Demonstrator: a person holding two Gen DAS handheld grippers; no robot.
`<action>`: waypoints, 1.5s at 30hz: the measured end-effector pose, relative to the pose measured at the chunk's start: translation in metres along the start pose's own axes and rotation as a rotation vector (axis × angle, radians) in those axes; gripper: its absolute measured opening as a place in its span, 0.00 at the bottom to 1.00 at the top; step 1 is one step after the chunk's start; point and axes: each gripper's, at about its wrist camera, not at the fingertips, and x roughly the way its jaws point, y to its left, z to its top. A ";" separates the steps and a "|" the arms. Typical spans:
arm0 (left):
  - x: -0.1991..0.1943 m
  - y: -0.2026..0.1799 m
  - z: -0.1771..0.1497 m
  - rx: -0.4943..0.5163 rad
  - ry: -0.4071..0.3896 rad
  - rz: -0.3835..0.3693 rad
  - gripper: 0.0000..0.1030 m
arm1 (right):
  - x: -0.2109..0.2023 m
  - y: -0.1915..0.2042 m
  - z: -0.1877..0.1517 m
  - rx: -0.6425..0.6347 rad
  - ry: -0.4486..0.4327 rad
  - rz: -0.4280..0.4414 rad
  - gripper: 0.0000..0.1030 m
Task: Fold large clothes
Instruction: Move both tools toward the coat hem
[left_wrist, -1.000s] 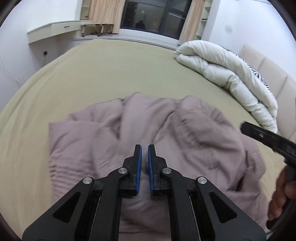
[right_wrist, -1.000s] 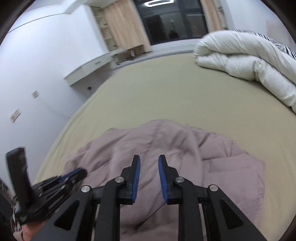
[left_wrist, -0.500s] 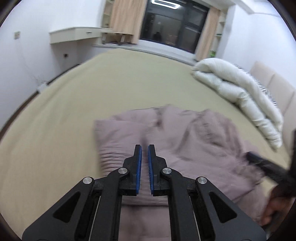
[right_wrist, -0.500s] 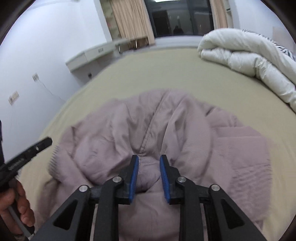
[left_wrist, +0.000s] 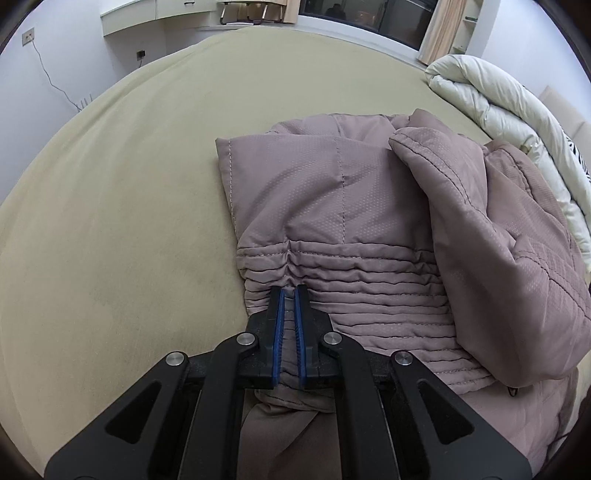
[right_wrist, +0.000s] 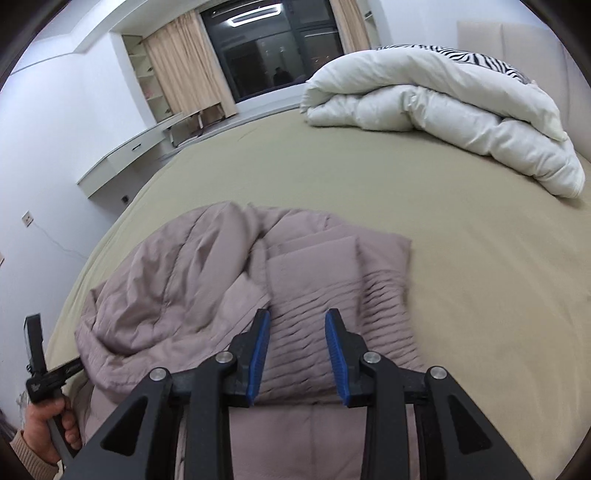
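Folding is barely begun: the mauve jacket (left_wrist: 343, 206) lies bunched at twelve o'clock on the bed (left_wrist: 122, 206), left gripper (left_wrist: 289, 295) closed empty, right gripper (right_wrist: 297, 325) parted, having just widened, nothing between.

A mauve padded jacket (right_wrist: 229, 291) lies crumpled on the olive-sheeted bed (right_wrist: 461, 266), its gathered, ribbed part just beyond the right claw (right_wrist: 297, 325), whose blue pads (right_wrist: 260, 350) stand apart over the fabric with nothing pinched between them. A white duvet (right_wrist: 436, 122) is heaped near the headboard. At the lower left, a hand (right_wrist: 48, 424) grips the other tool's handle.
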 end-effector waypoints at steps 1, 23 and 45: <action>-0.001 0.003 -0.002 0.004 -0.004 0.005 0.05 | 0.006 -0.005 0.002 -0.003 0.001 -0.019 0.34; -0.176 0.023 -0.151 0.029 0.006 -0.068 0.06 | -0.148 -0.039 -0.123 0.069 0.044 -0.046 0.76; -0.268 0.090 -0.391 -0.028 0.265 -0.161 0.90 | -0.254 -0.116 -0.268 0.253 0.205 0.105 0.95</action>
